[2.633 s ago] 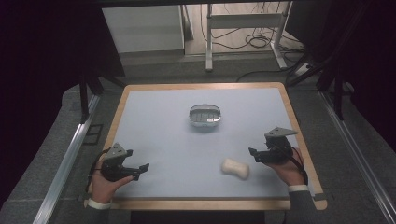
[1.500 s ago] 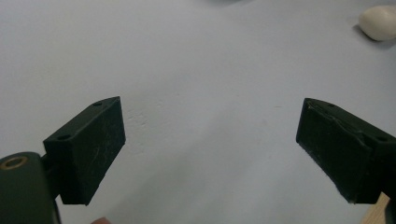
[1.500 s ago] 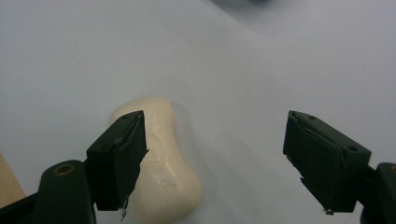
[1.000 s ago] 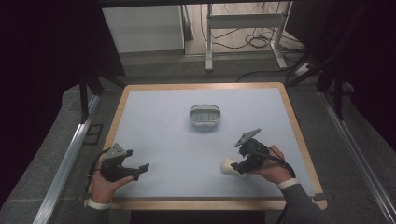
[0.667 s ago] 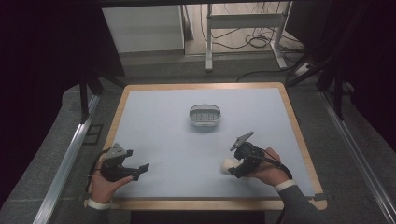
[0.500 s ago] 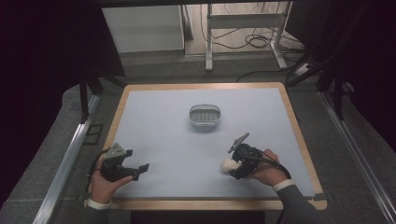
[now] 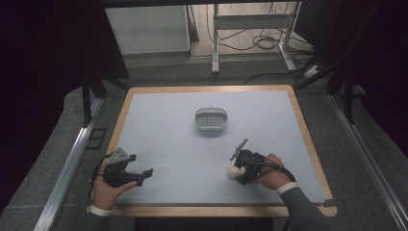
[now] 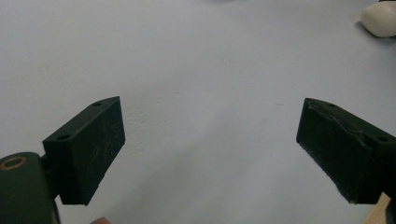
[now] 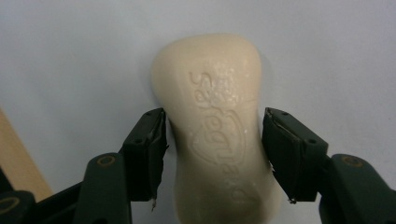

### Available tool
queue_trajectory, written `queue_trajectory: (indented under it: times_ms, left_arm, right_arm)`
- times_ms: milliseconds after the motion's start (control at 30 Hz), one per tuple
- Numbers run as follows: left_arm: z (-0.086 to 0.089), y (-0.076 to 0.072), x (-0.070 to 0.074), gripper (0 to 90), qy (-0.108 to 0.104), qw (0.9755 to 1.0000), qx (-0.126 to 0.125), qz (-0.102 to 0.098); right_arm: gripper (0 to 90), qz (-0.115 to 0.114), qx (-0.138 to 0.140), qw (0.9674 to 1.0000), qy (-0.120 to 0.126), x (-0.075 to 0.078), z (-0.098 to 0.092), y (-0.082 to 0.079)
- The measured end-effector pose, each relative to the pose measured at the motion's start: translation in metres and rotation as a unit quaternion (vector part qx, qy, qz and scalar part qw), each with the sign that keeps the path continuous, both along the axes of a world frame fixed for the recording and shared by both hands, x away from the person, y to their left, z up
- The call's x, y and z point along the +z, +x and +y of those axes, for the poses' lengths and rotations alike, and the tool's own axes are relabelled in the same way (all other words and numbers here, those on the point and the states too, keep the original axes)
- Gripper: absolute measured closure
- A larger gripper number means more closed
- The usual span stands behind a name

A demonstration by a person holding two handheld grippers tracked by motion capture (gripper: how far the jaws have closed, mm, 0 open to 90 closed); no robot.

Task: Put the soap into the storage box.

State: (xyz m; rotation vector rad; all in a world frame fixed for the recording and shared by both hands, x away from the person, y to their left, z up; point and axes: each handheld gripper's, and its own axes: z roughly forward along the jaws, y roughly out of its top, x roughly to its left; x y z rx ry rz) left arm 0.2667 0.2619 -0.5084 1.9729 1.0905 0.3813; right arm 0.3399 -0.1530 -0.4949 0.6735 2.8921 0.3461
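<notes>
As jaws close, soap bar (image 9: 215, 126) between right claw (image 9: 214, 144) pads

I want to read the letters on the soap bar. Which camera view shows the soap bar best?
The right gripper view: the soap bar is close up between the fingers, its embossed lettering visible. In the high view it is a small pale lump partly behind the gripper. The left gripper view catches one end at its edge.
</notes>
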Motion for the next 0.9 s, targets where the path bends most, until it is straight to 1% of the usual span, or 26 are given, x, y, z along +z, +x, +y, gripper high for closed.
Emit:
queue_trajectory:
  times_ms: [33, 167, 233, 300, 400, 467, 500, 600, 667, 700, 833, 900]
  left_arm:
    - [0.000, 0.000, 0.000, 8.4, -0.001, 1.0000, -0.001, 0.000]
    - [0.001, 0.000, 0.001, 8.4, -0.002, 1.0000, 0.000, -0.001]
    - [0.001, 0.000, 0.001, 8.4, -0.002, 1.0000, 0.000, -0.001]
    - [0.001, 0.000, 0.001, 8.4, -0.003, 1.0000, 0.000, -0.001]
    - [0.001, 0.000, 0.001, 8.4, -0.003, 1.0000, 0.000, -0.001]
    - [0.001, 0.000, 0.001, 8.5, -0.003, 1.0000, 0.001, -0.001]
    - [0.001, 0.000, 0.001, 8.4, -0.004, 1.0000, 0.001, -0.002]
    - [0.002, -0.001, 0.001, 8.5, -0.004, 1.0000, 0.001, -0.001]
    - [0.002, -0.001, 0.001, 8.4, -0.004, 1.0000, 0.001, -0.002]
    - [0.002, -0.001, 0.001, 8.4, -0.004, 1.0000, 0.001, -0.001]
    - [0.002, -0.001, 0.001, 8.4, -0.003, 1.0000, 0.001, -0.001]
    - [0.002, -0.001, 0.001, 8.4, -0.003, 1.0000, 0.001, -0.001]
  right_arm:
    - [41.6, 0.001, 0.001, 1.0000, -0.004, -0.001, 0.000, 0.000]
    - [49.0, 0.005, 0.009, 0.9999, -0.004, -0.001, 0.001, 0.001]
    - [49.2, 0.011, 0.005, 0.9999, -0.009, 0.000, 0.002, 0.001]
    - [49.4, 0.011, 0.011, 0.9998, -0.014, 0.001, 0.003, 0.002]
    - [49.4, 0.011, 0.010, 0.9997, -0.016, 0.004, 0.003, 0.002]
    - [49.4, 0.007, 0.012, 0.9998, -0.014, 0.007, 0.003, 0.003]
    - [49.4, 0.003, 0.007, 0.9999, -0.010, 0.010, 0.003, 0.004]
    - [49.4, -0.003, 0.007, 1.0000, -0.005, 0.018, 0.002, 0.005]
    - [49.4, -0.015, 0.012, 0.9998, -0.001, 0.023, 0.002, 0.005]
    - [49.4, -0.020, 0.009, 0.9998, 0.003, 0.026, 0.002, 0.006]
    - [49.4, -0.028, 0.006, 0.9995, 0.011, 0.033, 0.001, 0.009]
    - [49.4, -0.027, 0.005, 0.9995, 0.013, 0.035, 0.000, 0.011]
